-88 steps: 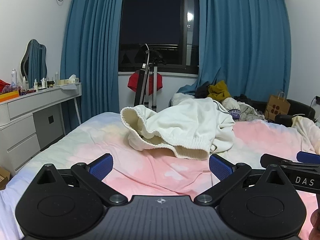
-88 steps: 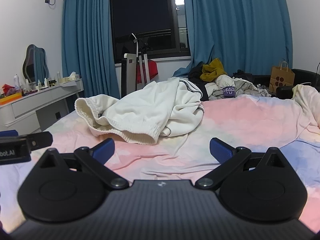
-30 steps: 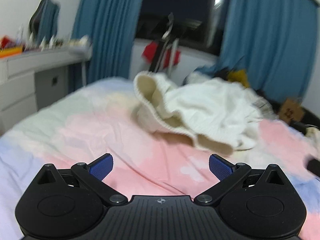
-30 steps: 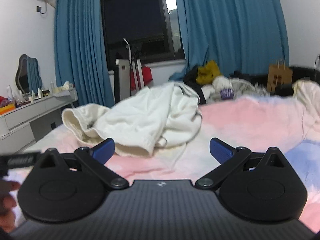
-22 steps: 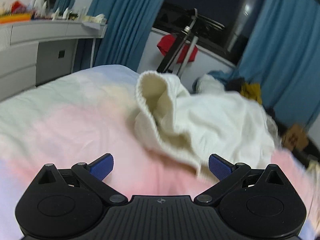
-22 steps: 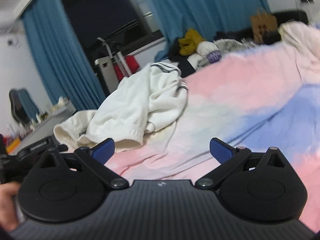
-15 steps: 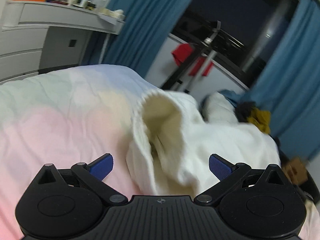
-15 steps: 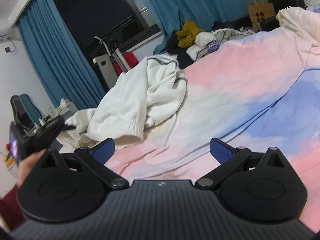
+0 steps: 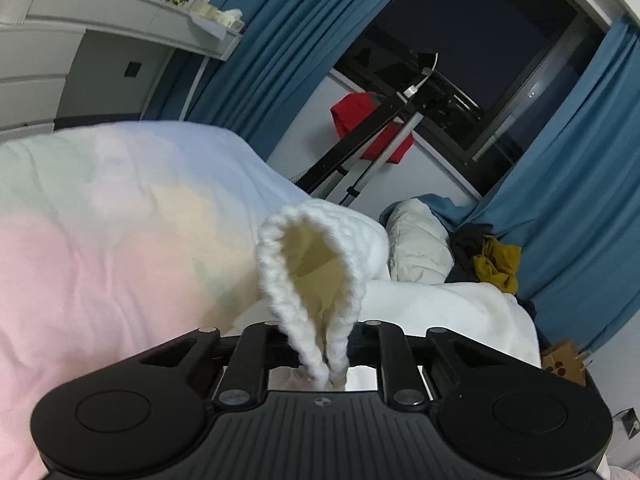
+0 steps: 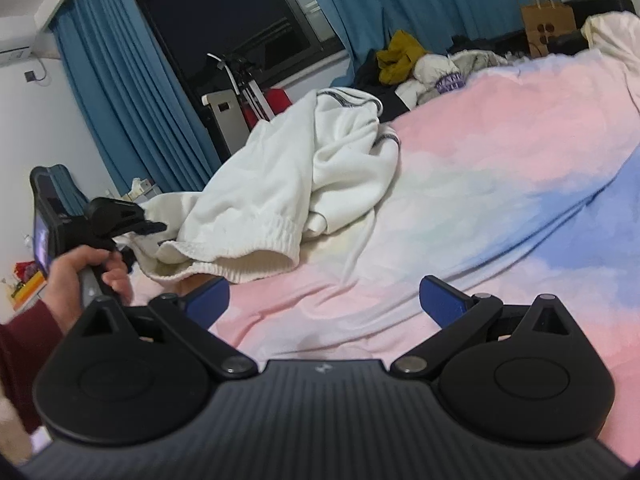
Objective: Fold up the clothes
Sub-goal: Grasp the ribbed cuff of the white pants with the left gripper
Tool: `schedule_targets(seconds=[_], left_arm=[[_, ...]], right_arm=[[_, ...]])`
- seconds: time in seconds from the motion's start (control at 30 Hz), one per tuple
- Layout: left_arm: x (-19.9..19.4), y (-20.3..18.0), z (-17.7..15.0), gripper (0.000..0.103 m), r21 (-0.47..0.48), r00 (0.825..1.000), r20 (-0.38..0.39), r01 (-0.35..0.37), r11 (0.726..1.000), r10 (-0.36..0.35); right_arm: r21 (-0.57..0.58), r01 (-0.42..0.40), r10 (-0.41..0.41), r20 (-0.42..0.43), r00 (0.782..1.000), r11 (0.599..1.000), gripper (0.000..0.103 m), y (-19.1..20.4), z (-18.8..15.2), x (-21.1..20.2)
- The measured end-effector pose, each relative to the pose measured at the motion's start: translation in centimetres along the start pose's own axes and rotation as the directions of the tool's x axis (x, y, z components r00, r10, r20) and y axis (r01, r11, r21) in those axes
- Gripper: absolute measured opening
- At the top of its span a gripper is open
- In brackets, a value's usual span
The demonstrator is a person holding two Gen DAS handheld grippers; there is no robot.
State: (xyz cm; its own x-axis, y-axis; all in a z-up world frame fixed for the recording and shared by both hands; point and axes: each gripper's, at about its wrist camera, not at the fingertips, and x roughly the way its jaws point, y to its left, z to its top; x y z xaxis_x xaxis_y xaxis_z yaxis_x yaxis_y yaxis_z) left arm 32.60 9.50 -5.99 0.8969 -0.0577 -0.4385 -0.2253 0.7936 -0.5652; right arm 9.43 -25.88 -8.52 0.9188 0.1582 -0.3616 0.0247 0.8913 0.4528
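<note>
Ribbed hem of a white sweatshirt (image 9: 316, 280) sits pinched in the left gripper (image 9: 326, 364) at lower centre, jaws just closed narrow on it.

Garment trails toward upper right across the bed (image 10: 500, 168); the right gripper (image 10: 324, 300), jaws wide and empty, hovers low just short of its near hem.

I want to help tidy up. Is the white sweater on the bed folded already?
Not folded. The white sweater lies crumpled in a heap on the bed, one ribbed edge bunched.
</note>
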Motion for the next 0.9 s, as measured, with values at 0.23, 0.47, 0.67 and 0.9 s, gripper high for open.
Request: schedule_targets(seconds=[0.23,0.47,0.67,0.9], left_arm=[[-9.8,0.2,0.1,0.015,0.028,0.993,0.046,0.104,0.994,-0.105],[-20.7,3.9,-0.2,0.014,0.041,0.989,0.028,0.147,0.988,-0.148],[-25.0,9.3,-0.8,0.015,0.057,0.996,-0.004,0.090,0.994,-0.090],[-23.8,15.8,-0.8,0.016,-0.154,0.993,-0.117,-0.017,0.988,-0.002]], right_arm=[[0.014,-0.018,0.017,0.043,0.999,1.000,0.103,0.2,0.3,-0.4],[0.024,-0.090,0.088,0.061,0.994,0.996,0.103,1.1,0.2,-2.0],[0.034,-0.165,0.165,0.002,0.986,0.986,0.103,2.6,-0.6,-3.9],[0.073,-0.222,0.228,-0.100,0.968,0.972,0.103,3.0,-1.4,-3.8]])
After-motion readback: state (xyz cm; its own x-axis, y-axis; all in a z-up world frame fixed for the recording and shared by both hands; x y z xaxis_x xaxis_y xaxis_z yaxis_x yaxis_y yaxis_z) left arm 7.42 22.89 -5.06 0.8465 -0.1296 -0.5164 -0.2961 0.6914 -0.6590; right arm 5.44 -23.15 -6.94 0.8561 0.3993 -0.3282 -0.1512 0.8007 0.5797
